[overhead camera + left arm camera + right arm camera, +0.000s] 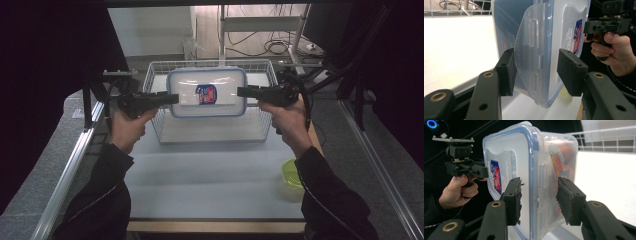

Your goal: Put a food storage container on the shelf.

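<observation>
A clear plastic container (206, 92) with a blue-rimmed lid and a red-and-blue label hangs in the air above the wire basket (161, 134), lid turned toward the camera. My left gripper (172, 98) is shut on its left end and my right gripper (241, 91) on its right end. In the left gripper view the pads (506, 72) clamp the container (544, 37) across a side clasp. In the right gripper view the pads (569, 202) squeeze the opposite end of the container (511, 165), and reddish contents show through its wall.
The white wire basket stands at the back middle of the grey table (210, 185). A small green bowl (291, 175) sits near the front right edge, partly behind my right forearm. Metal frame rails run along both sides of the table.
</observation>
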A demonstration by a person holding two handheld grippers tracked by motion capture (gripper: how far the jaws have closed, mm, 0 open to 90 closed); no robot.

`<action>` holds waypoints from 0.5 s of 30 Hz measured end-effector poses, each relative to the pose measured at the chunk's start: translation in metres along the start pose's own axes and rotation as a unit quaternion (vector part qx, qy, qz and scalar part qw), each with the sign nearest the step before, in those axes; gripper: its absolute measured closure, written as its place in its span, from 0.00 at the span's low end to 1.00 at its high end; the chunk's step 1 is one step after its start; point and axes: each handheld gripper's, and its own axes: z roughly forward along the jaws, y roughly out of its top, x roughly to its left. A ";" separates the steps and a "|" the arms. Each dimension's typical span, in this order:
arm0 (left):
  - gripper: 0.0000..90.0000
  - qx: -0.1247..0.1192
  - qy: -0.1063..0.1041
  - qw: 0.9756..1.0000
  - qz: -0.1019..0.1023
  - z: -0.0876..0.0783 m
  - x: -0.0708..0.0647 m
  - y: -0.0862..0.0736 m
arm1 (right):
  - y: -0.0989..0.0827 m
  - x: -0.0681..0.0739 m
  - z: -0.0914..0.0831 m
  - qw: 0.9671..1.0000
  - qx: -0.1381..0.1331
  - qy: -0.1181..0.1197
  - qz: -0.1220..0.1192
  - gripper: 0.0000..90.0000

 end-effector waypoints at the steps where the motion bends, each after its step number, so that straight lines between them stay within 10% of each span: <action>1: 0.56 0.000 0.000 1.000 -0.001 0.002 0.001 0.003 | 0.003 -0.002 0.001 1.000 0.000 -0.001 0.000 0.61; 15: 0.55 0.006 0.002 1.000 -0.021 0.029 0.032 0.027 | 0.025 -0.031 0.017 1.000 -0.001 -0.023 0.016 0.60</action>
